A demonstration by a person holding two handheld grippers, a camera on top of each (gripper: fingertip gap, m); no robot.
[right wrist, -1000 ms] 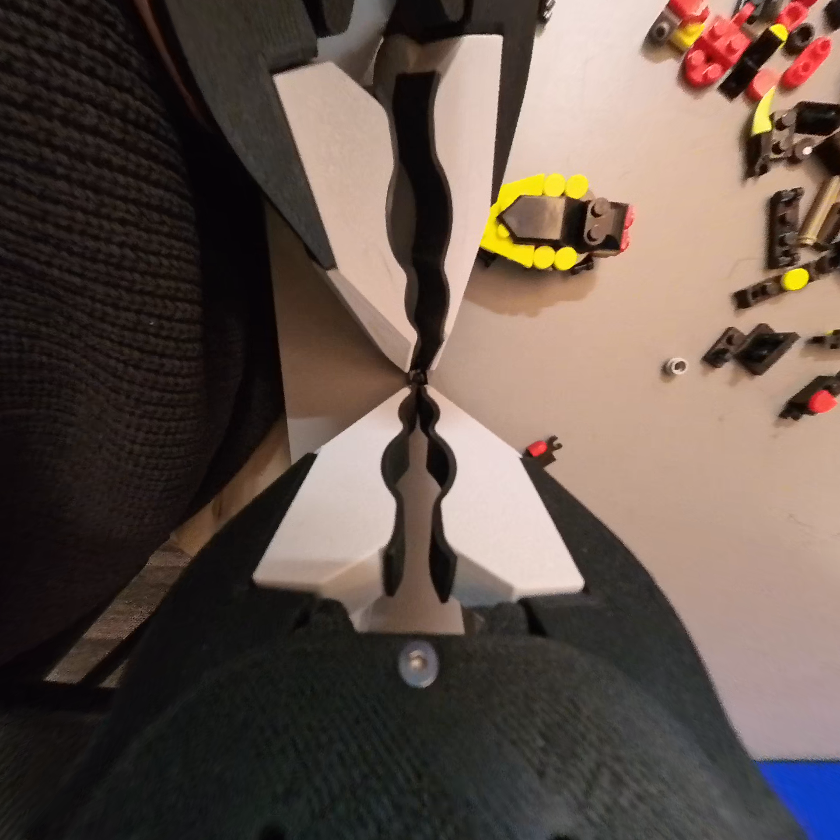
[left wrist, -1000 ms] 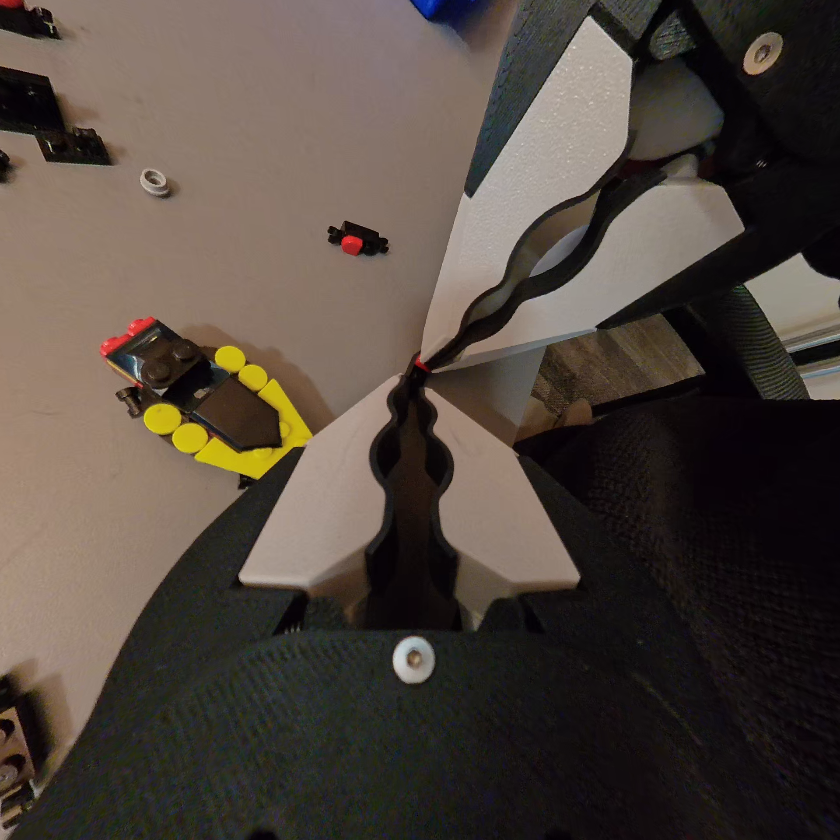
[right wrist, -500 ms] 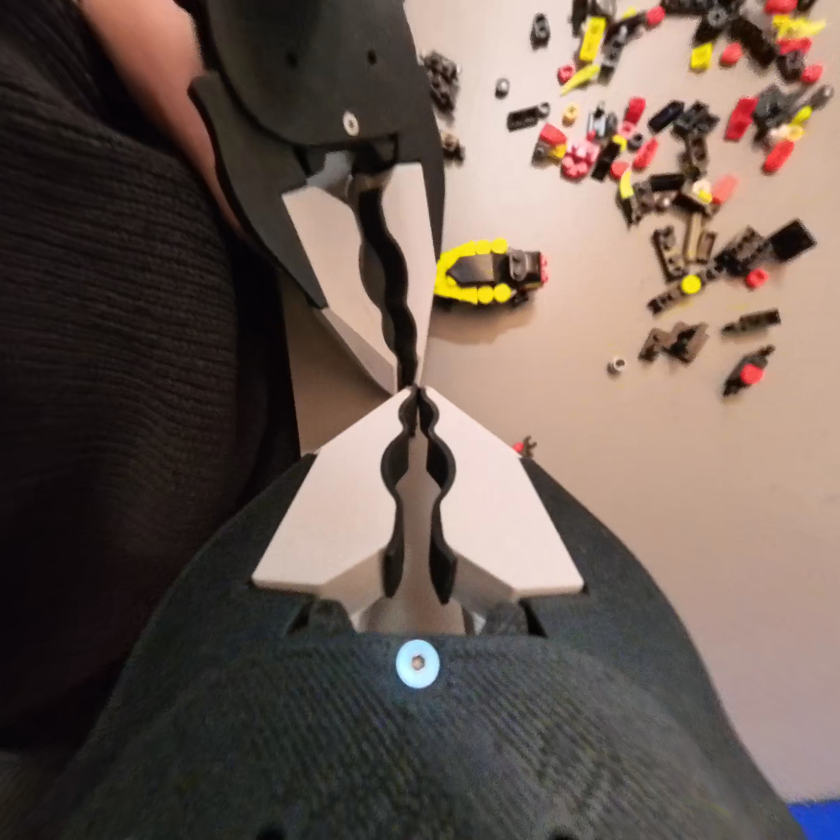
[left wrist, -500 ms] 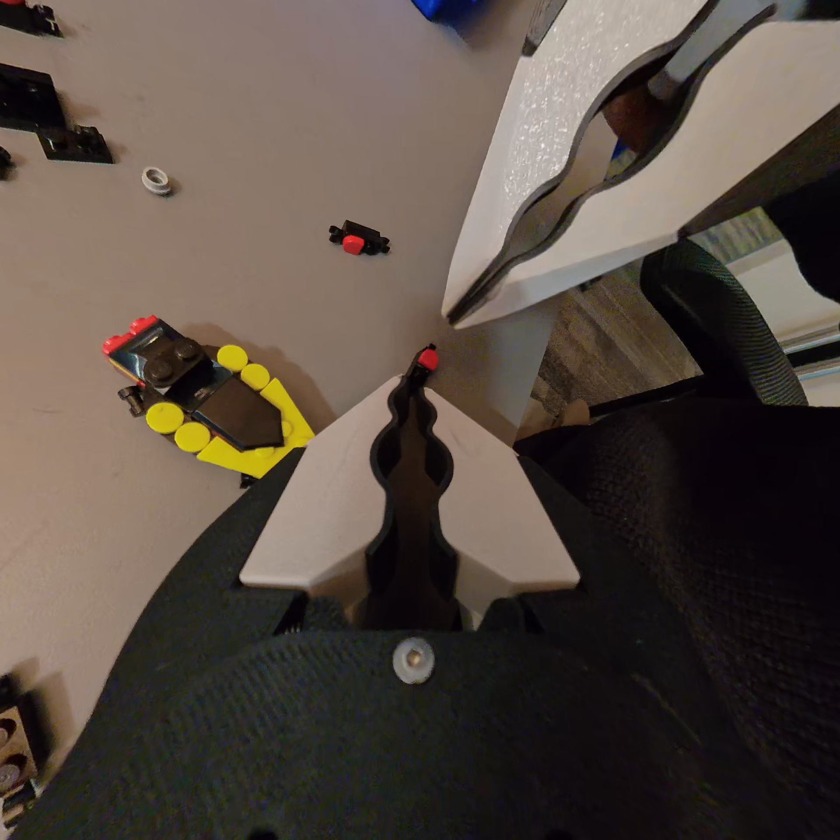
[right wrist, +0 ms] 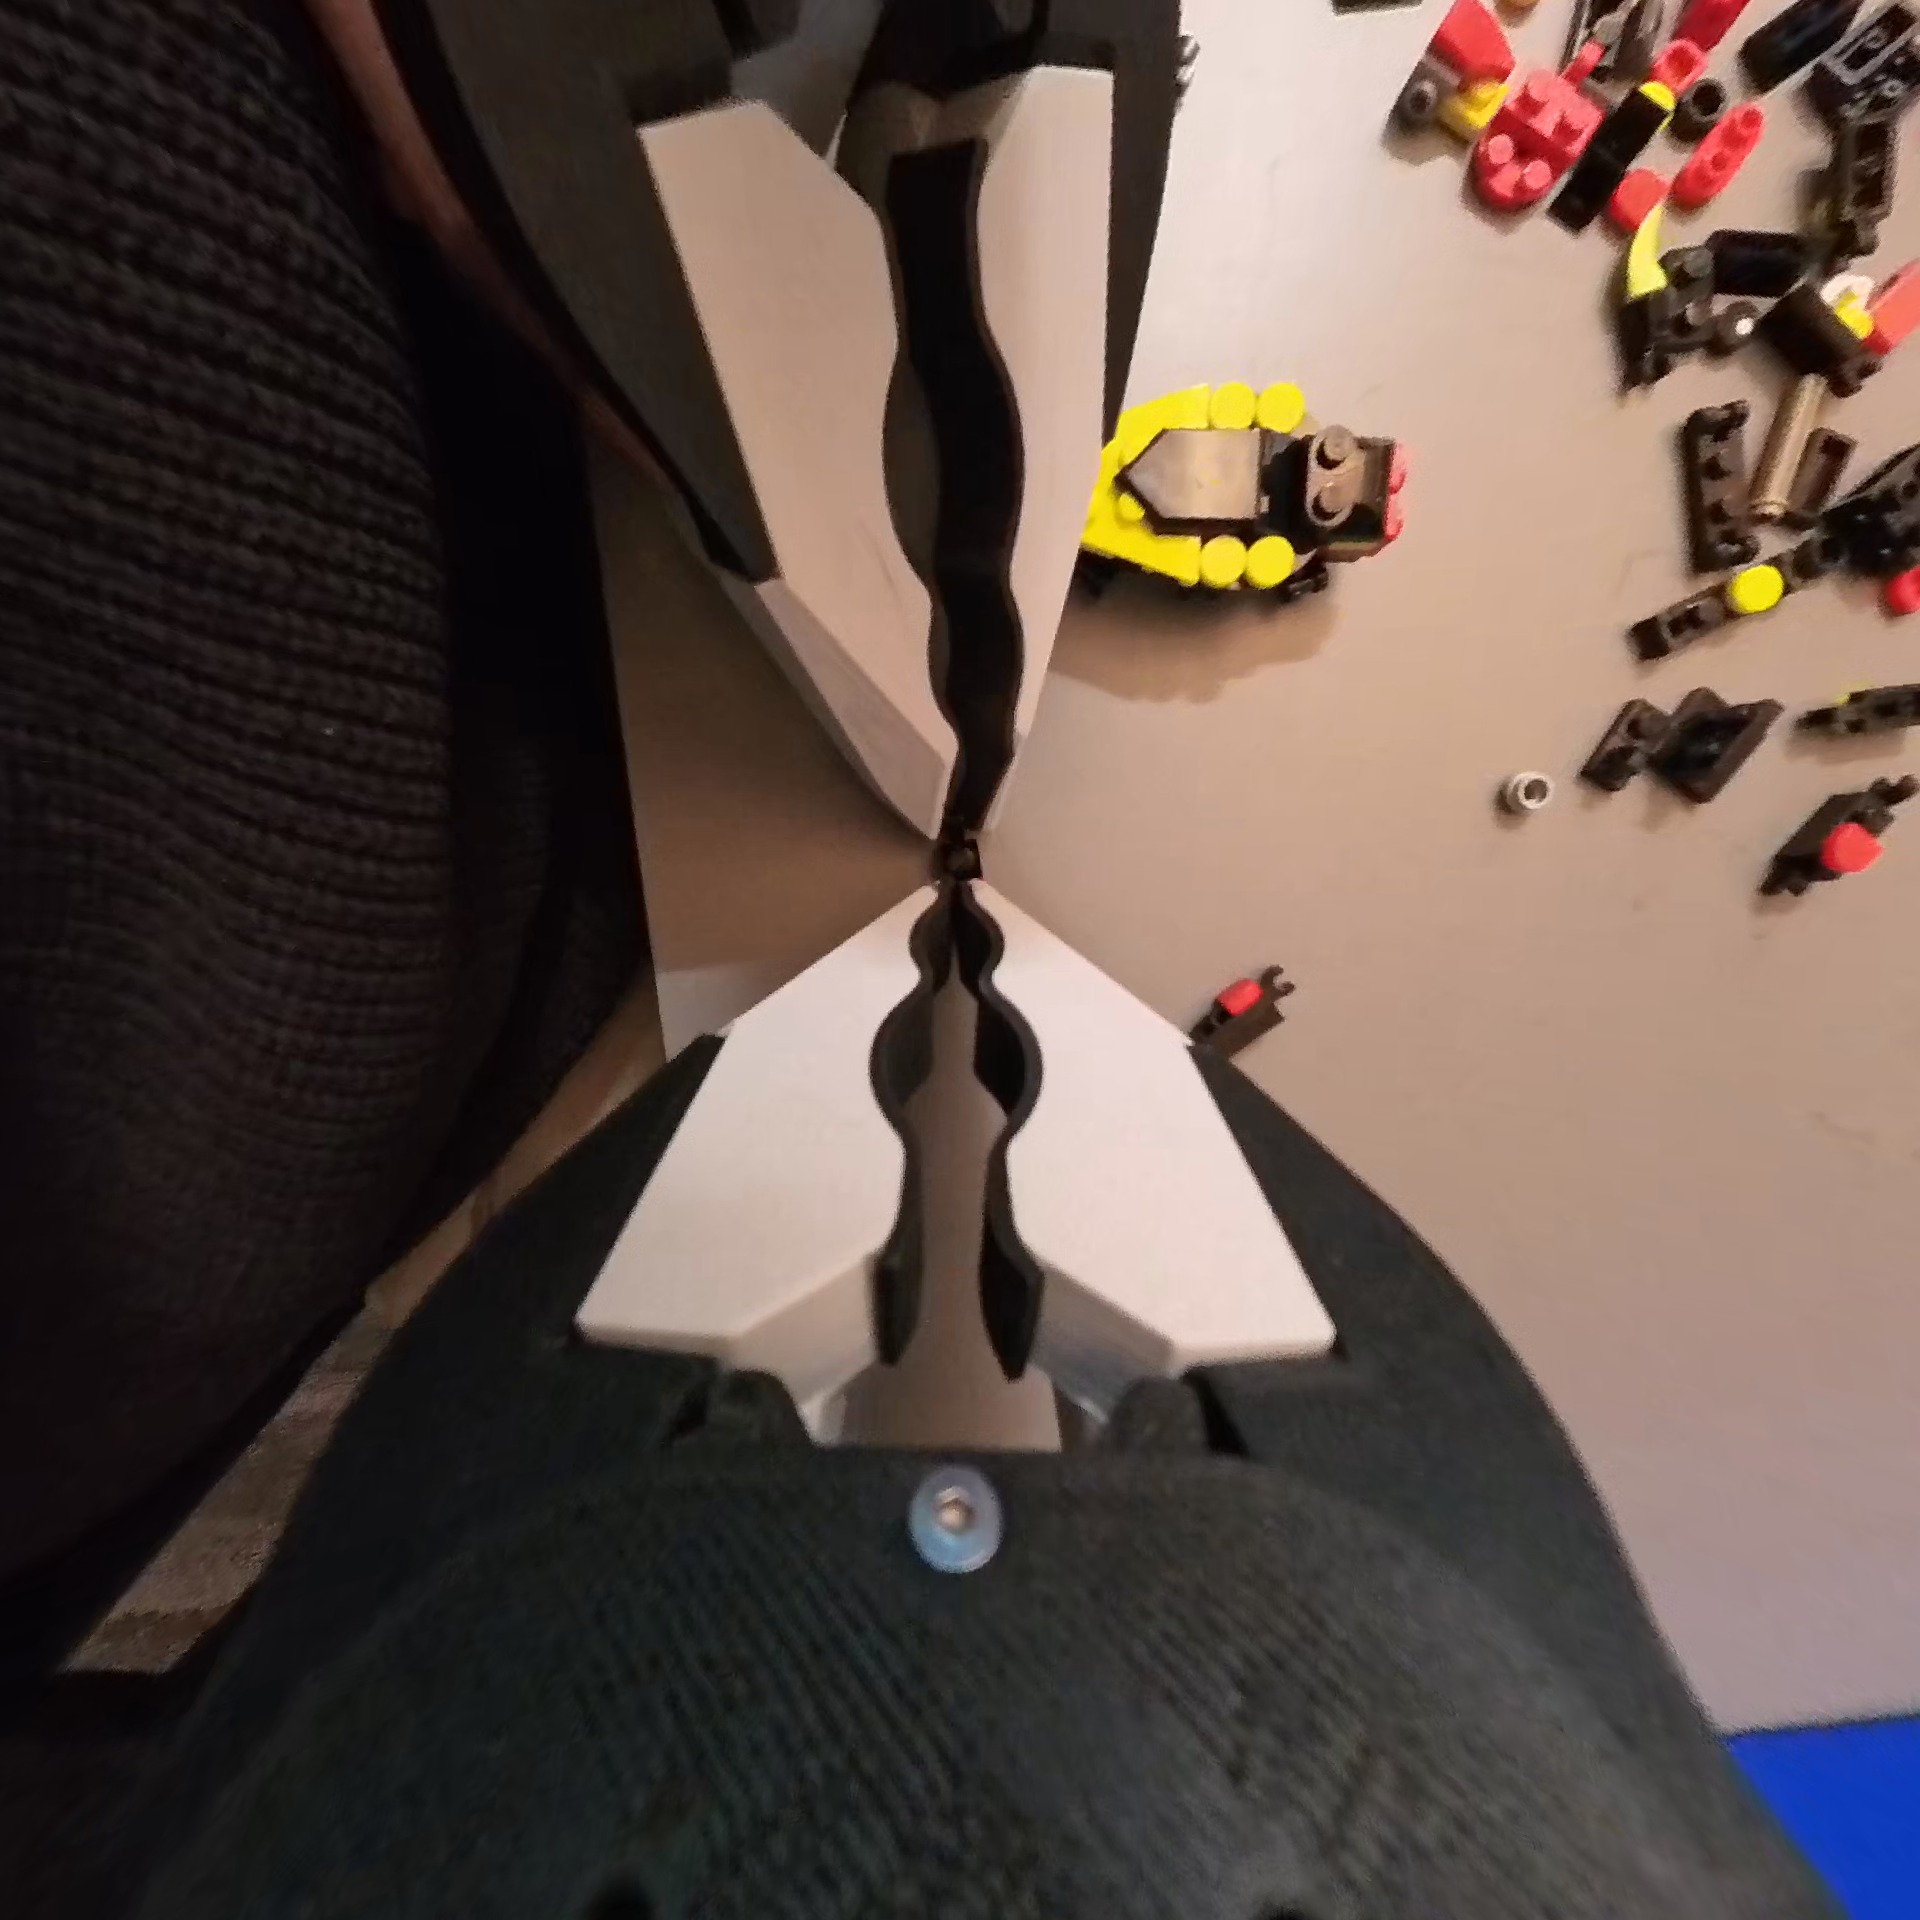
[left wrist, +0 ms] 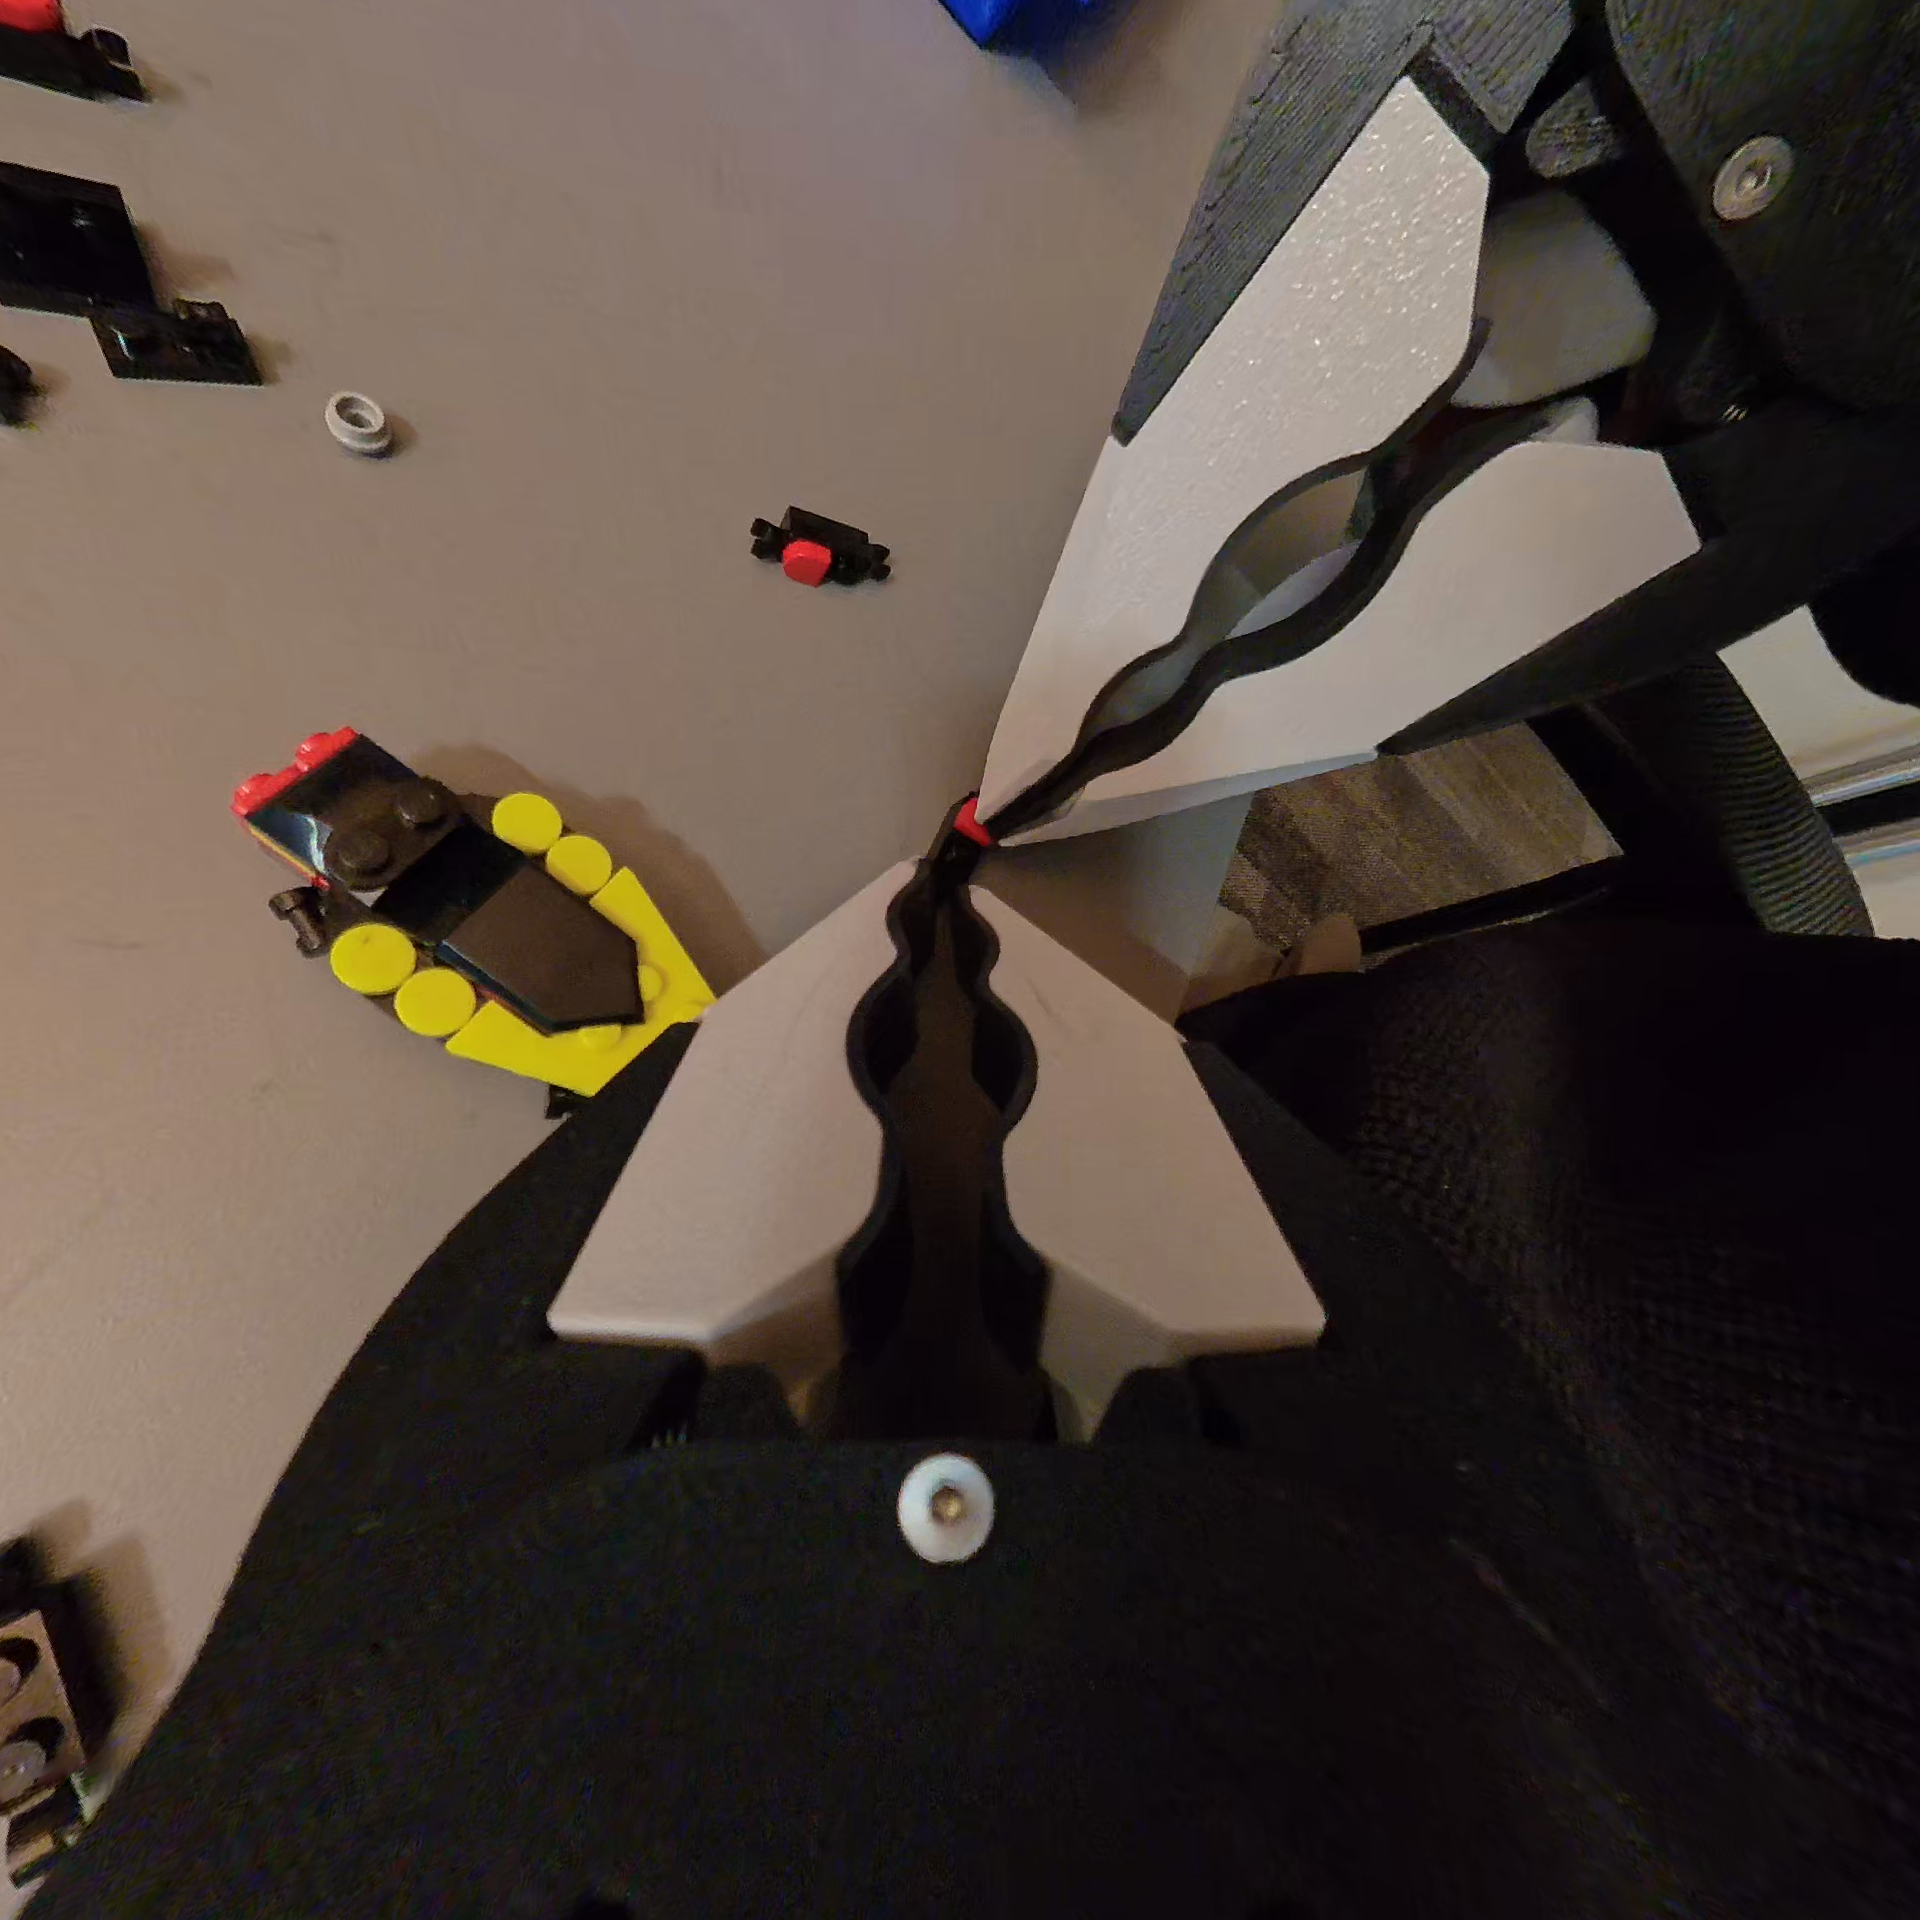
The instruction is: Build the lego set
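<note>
My left gripper (left wrist: 940,873) is shut on a tiny black piece with a red end (left wrist: 966,821), held above the grey table (left wrist: 571,260). My right gripper (right wrist: 954,899) is shut, and its tips meet the left's tips head-on, touching the piece's red end. In the right wrist view the piece (right wrist: 958,857) shows as a dark speck between the two pairs of tips. In the left wrist view the right gripper (left wrist: 997,826) comes in from the upper right. A yellow and black brick model (left wrist: 488,914) lies on the table left of the grippers; it also shows in the right wrist view (right wrist: 1236,488).
A black clip piece with a red stud (left wrist: 816,551) and a grey round stud (left wrist: 358,421) lie loose. Many red, black and yellow parts (right wrist: 1662,156) are scattered at the far right. A blue object (right wrist: 1829,1808) sits at the corner. A person's dark knit sleeve (right wrist: 208,623) fills the left. My left and right fingertips are right by each other. Both grippers' tips are roughly 30 centimeters from the blue object (right wrist: 1829,1808).
Half a second ago my right gripper had pulled away, leaving the black and red piece in my left gripper. It has come back tip to tip against the piece, as a second ago.
</note>
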